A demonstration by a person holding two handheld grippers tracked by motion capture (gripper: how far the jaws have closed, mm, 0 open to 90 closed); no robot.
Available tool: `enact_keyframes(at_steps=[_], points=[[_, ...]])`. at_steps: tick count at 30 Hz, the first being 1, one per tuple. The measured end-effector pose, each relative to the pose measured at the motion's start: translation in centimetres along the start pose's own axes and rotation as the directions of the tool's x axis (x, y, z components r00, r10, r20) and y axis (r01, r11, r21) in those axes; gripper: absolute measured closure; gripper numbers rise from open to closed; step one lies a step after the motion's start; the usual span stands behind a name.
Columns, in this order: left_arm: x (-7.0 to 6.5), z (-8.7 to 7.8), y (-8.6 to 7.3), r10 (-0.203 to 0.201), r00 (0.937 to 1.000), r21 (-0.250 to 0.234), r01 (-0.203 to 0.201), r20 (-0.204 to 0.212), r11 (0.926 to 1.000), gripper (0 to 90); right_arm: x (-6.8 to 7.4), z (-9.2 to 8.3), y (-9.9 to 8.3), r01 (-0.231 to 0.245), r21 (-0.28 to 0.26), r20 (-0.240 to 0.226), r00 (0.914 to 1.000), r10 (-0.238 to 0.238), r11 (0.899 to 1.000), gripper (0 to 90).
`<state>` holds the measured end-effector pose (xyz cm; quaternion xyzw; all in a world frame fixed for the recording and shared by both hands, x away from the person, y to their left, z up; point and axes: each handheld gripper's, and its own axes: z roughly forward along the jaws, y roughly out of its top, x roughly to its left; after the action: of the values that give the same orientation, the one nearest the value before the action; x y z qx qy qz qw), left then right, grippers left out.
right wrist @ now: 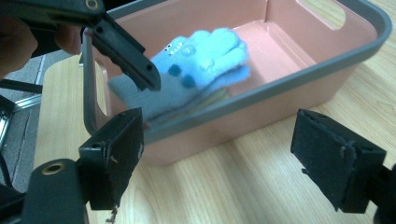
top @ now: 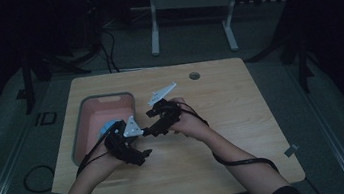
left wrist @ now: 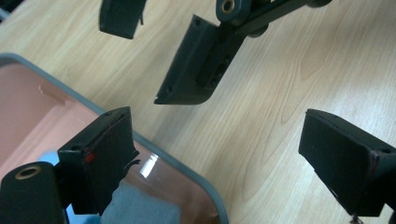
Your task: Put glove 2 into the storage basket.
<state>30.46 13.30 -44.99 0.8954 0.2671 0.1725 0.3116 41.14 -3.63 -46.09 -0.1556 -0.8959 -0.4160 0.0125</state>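
High view: both grippers hang over the tabletop (top: 223,120) just right of the pink bin (top: 83,124). Left gripper (top: 140,156) and right gripper (top: 151,130) sit near each other, neither holding anything. My read: the glove is dropped off, so both hang clear of the bin. A bit of blue shows inside the bin, near its right wall.

Left gripper view: left gripper (left wrist: 215,154) jaws spread wide, bare wood between them. One jaw overlaps the bin's grey rim (left wrist: 187,172); the right gripper's jaws hang above, also apart.

Right gripper view: right gripper (right wrist: 215,154) jaws spread, nothing between them, pointed at the bin wall (right wrist: 243,116). Light blue knit glove (right wrist: 196,70) lies flat inside the bin, fingers toward the far end, dark dots and small pale studs on its back, something tan under it. A left gripper jaw overlaps its cuff; contact unclear.
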Motion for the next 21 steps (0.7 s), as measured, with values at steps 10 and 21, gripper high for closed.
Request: enact_keyframes(at_steps=[10,21], points=[[-1.4,1.1,0.5,0.010,0.9992,-0.015,-0.009,0.038,0.9998,10.9,-0.2,-1.7,-2.4,0.004,0.005,0.030,0.9995,-0.004,1.000,17.3],[-3.0,2.6,1.3,0.037,0.9945,-0.035,-0.034,0.098,0.9988,11.0,-0.4,-3.2,-6.0,-0.016,0.024,0.048,0.9987,0.015,1.000,16.2]])
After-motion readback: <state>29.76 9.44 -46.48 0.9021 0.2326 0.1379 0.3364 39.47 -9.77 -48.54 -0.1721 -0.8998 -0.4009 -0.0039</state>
